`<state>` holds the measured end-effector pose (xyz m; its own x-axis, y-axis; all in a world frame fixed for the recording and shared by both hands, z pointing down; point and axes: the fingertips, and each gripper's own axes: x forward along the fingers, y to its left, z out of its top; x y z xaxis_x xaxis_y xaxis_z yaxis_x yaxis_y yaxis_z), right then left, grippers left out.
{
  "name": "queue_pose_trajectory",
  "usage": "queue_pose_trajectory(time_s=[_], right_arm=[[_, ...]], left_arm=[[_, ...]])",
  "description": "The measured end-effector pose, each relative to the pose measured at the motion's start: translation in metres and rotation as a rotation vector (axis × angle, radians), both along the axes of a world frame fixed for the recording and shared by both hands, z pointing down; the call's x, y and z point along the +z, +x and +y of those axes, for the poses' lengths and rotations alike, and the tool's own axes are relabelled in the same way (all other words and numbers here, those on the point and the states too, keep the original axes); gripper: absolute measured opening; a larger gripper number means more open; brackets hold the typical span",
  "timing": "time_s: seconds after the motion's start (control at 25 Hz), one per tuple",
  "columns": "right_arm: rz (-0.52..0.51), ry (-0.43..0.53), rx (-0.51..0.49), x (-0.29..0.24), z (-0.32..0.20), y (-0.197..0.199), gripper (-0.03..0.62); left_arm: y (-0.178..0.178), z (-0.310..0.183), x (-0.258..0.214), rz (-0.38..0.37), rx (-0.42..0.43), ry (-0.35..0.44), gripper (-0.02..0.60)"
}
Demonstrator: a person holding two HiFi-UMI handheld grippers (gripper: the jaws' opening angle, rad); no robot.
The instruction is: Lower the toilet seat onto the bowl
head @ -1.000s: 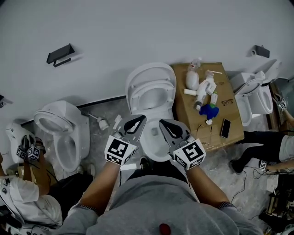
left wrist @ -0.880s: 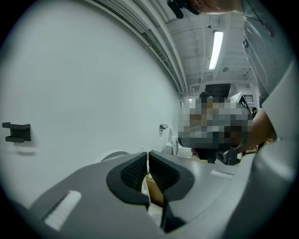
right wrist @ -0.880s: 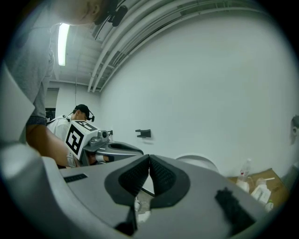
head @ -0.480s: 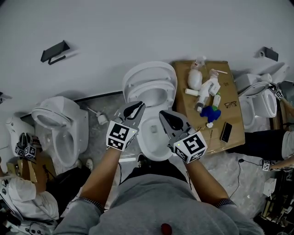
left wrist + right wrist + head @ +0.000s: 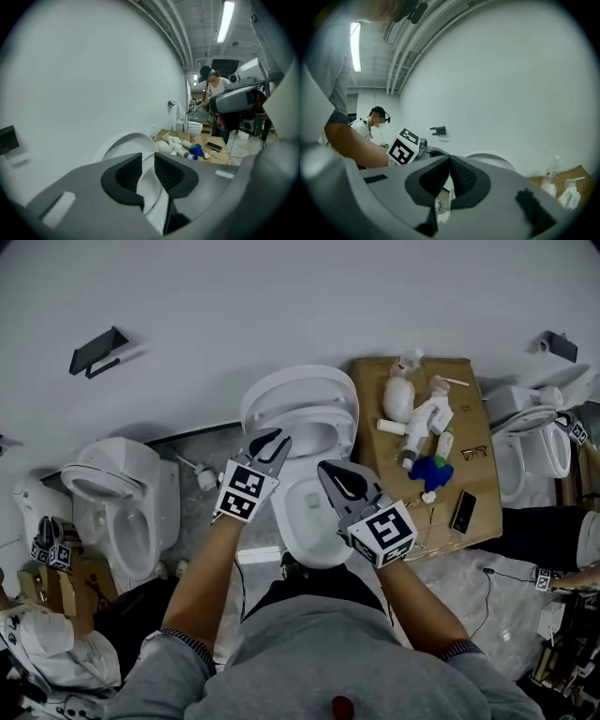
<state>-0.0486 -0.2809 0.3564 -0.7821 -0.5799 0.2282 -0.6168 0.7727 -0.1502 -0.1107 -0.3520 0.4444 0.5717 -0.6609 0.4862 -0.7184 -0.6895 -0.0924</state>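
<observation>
- Grey plastic left gripper (image 5: 148, 158), black ribbed pads: its jaws have just been opening and stand parted left of the bowl (image 5: 309, 538), gripping nothing.
- Right gripper (image 5: 449, 158) is clenched and empty above the bowl.
- Glossy white toilet seat (image 5: 305, 415) stands upright behind the bowl; its curved rim shows through the left gap.
- Brown cardboard (image 5: 466, 399) lies right of the bowl.

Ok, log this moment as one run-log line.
phase: approach | toilet seat: raised | left gripper: jaws just been opening, nothing gripped, near seat's edge | right gripper: shut, empty, above bowl
</observation>
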Motion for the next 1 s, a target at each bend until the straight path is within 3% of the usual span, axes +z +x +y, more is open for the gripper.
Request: queue_pose_trajectory(time_s=[0.24,0.48,1.0], right_arm=[[0.021,-0.003,-0.007,0.013,-0.017,0.006,0.014],[0.031,-0.026,-0.021,0.023,-0.023,0.011,0.014],[0.041,-0.072,-0.016,0.044,-0.024,0.038,0.015]], left_arm=[[0.010,-0.024,0.024,-0.064,0.058,-0.069,0.123],[0.019,-0.038,0.058,-0.174,0.149,-0.162,0.139],[0.044,-0.074,0.104,-0.416,0.300,-0.219,0.201]])
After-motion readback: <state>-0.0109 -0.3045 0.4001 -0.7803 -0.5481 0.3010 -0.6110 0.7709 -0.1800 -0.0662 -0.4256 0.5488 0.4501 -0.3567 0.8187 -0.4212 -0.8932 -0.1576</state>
